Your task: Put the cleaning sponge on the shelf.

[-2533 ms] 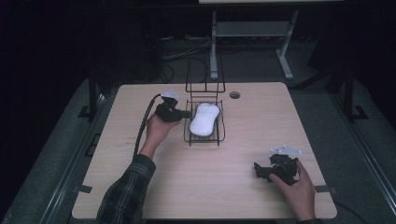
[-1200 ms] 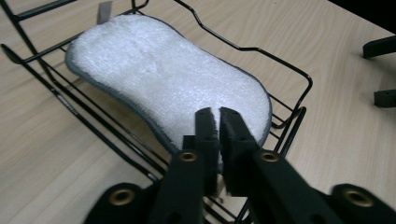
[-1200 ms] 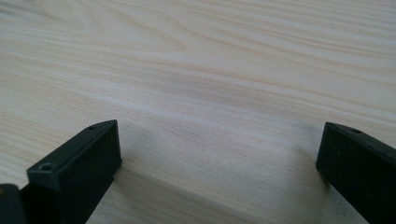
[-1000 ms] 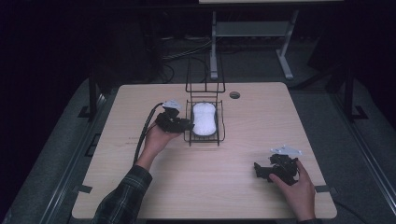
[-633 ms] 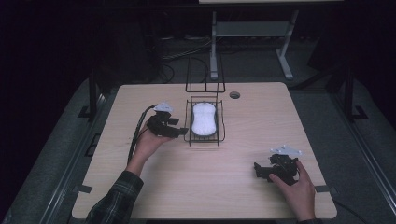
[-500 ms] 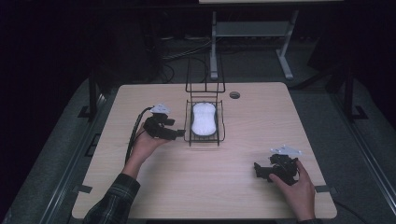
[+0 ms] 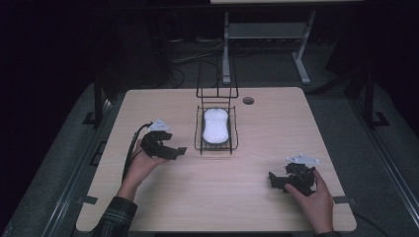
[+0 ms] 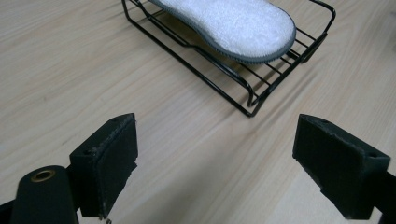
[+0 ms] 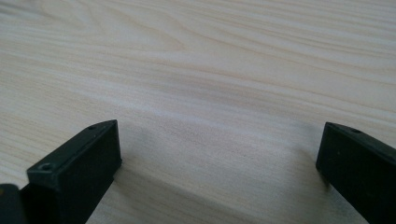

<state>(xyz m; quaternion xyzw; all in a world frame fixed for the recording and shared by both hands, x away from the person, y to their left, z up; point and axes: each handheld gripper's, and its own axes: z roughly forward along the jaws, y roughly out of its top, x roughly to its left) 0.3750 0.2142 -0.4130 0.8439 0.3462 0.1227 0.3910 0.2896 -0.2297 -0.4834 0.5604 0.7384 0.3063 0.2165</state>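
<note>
A white sponge (image 7: 216,125) with a grey edge lies flat in a black wire rack (image 7: 199,146) near the table's middle; in the left gripper view the sponge (image 8: 233,23) rests on the rack (image 8: 210,70) ahead of the jaws. My left gripper (image 7: 174,151) sits left of the rack, apart from it, open with nothing between its jaws (image 8: 215,175). My right gripper (image 7: 274,181) rests low on the table near the front right corner, open (image 9: 217,168) over bare wood.
The wooden table (image 7: 148,197) has a round cable hole (image 7: 248,100) behind the rack. The rack's tall wire back (image 7: 216,79) rises at its far end. A metal stand (image 7: 267,34) and dark floor lie beyond the table.
My left gripper has let go of the sponge in the rack and drawn back to the left and toward the person. The right gripper has stayed put.
</note>
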